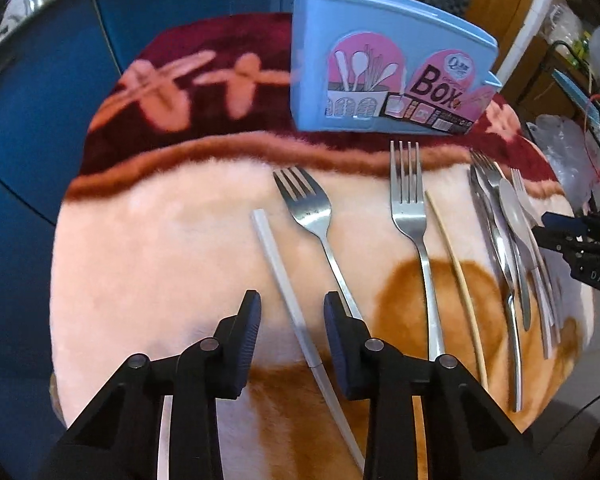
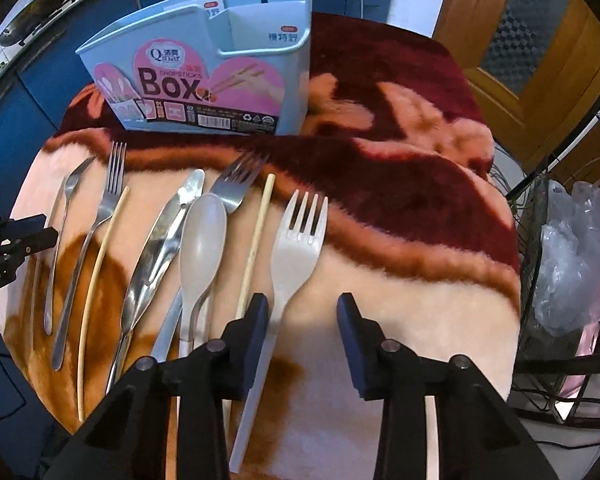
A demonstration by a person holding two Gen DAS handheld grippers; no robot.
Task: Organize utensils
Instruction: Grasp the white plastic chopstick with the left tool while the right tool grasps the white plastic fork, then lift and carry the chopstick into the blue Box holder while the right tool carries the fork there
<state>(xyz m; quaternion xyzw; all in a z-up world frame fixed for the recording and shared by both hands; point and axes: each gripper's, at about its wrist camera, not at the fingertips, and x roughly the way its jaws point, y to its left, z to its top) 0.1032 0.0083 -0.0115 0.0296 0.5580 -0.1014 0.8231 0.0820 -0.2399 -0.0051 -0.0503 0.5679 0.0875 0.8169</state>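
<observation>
A light blue chopstick box stands at the back of the blanket-covered table; it also shows in the right wrist view. Utensils lie in a row in front of it. My left gripper is open just above a white chopstick, with a steel fork beside its right finger. Further right lie another steel fork and a tan chopstick. My right gripper is open and empty, with a white plastic fork under its left finger. A white plastic spoon, steel cutlery and tan chopsticks lie to its left.
The plush blanket is pink, orange and dark red. Blue cabinets stand to the left and back. A black wire rack with plastic bags stands off the table's right edge. A wooden door is behind.
</observation>
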